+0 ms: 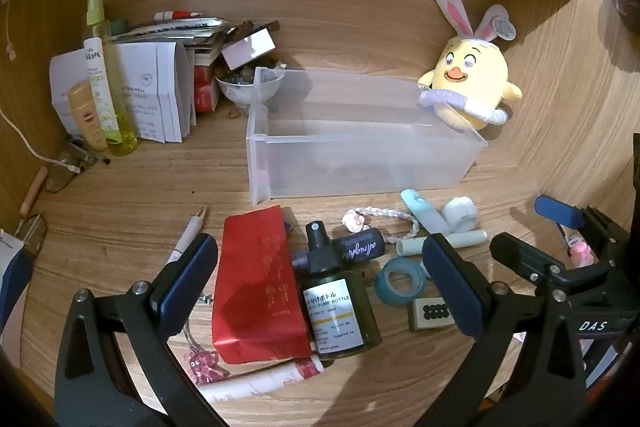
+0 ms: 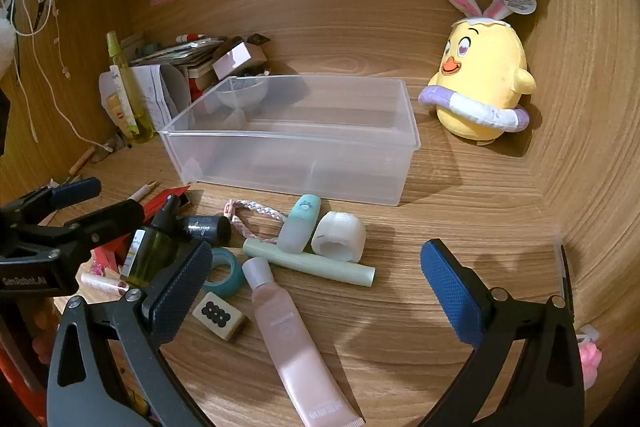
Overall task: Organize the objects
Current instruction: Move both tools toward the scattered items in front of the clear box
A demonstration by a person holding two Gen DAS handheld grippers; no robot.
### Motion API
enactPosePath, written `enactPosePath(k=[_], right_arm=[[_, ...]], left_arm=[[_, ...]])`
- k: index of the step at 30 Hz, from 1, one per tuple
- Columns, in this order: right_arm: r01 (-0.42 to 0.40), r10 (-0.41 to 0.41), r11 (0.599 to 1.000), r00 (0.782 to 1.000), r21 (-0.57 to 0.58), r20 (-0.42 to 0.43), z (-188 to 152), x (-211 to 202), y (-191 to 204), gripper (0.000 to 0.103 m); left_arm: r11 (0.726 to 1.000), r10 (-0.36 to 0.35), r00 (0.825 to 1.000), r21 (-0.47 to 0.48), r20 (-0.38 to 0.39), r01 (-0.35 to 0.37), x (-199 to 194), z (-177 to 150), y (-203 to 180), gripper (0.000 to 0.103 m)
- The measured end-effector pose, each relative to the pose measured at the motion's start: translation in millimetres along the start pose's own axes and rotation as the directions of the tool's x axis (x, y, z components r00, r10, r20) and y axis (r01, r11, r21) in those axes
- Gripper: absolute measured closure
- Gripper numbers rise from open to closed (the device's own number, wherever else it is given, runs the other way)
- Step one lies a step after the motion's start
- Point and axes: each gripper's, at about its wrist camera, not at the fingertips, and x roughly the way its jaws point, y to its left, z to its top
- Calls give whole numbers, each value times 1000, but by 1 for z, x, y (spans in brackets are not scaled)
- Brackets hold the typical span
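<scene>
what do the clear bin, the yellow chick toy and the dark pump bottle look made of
Clear bin: frosted translucent plastic; the desk shows through its walls.
Yellow chick toy: soft plush fabric, matte and fuzzy.
Dark pump bottle: glossy tinted glass or plastic, unclear which, with a paper-like label.

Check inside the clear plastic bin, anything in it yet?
The clear bin looks empty; its bare floor shows through the walls. The bowl seen through its far corner stands behind it. Nothing hides the inside.

One bin (image 2: 288,163), one plush chick (image 2: 484,83)

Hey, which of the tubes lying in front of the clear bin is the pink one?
The long pink tube nearest the camera, white cap pointing toward the bin; the pale green tube lies crosswise beyond it.
</scene>
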Motion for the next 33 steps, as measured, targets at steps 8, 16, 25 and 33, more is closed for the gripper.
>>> enactPosePath(k=[8,16,25,33], right_arm=[[-7,7,1000,1000,4,-5,1,2,2,0],[-13,13,1000,1000,2,-4,2,1,2,0],[-32,33,999,999,27,-16,5,5,0,0],[-62,63,997,998,45,-16,8,11,-3,0]], left_arm=[[1000,-17,1000,-3,-8,17,0,1,1,0],[1000,-10,1000,4,-6,10,-1,0,-2,0],[997,-69,997,34,-17,69,1,2,-1,0],[996,-83,996,33,-17,83,4,2,1,0]])
